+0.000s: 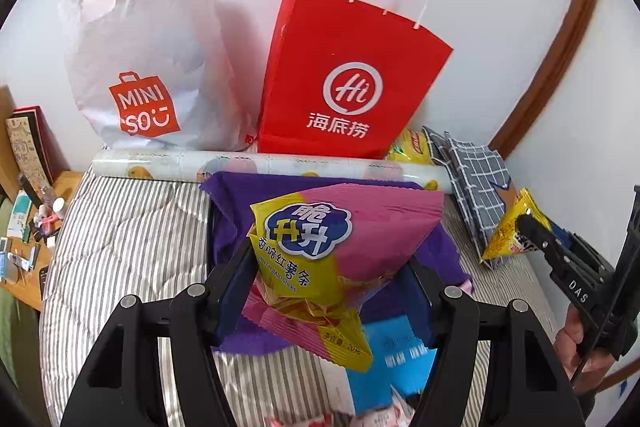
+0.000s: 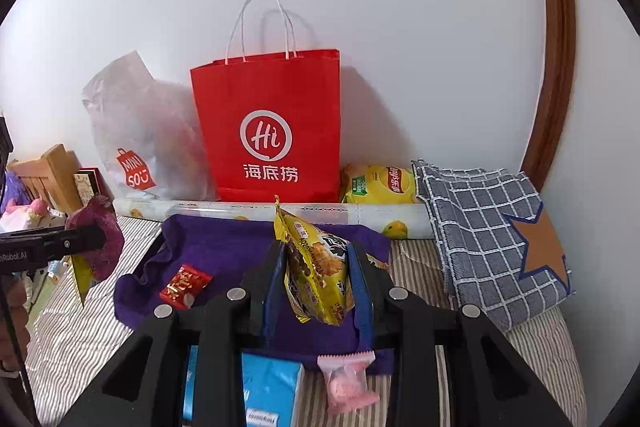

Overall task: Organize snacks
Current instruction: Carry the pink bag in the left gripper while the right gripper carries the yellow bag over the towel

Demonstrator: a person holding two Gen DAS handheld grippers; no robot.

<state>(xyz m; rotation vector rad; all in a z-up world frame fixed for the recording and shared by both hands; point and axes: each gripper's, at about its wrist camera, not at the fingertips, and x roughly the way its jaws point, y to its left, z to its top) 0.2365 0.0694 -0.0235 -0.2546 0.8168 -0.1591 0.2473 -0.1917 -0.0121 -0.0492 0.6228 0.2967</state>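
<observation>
The left gripper (image 1: 324, 291) is clenching a puffy yellow-and-pink sweet-potato-stick packet (image 1: 320, 259), while the right gripper (image 2: 316, 283) is pinching a slimmer yellow foil snack bag (image 2: 316, 267); both are hanging over the purple cloth-lined tray (image 2: 224, 247) on the striped bed, probably sorting there.

Sweet potato sticks bag (image 1: 316, 267): pink and yellow, lifted above the purple cloth (image 1: 232, 203), tilted.
Yellow snack packet (image 2: 316, 267): printed, upright on edge, raised over the cloth's middle.
Red candy packet (image 2: 185, 286): flat, cloth's left part.
Pink wrapped sweet (image 2: 349, 381): flat, cloth's near edge.
</observation>
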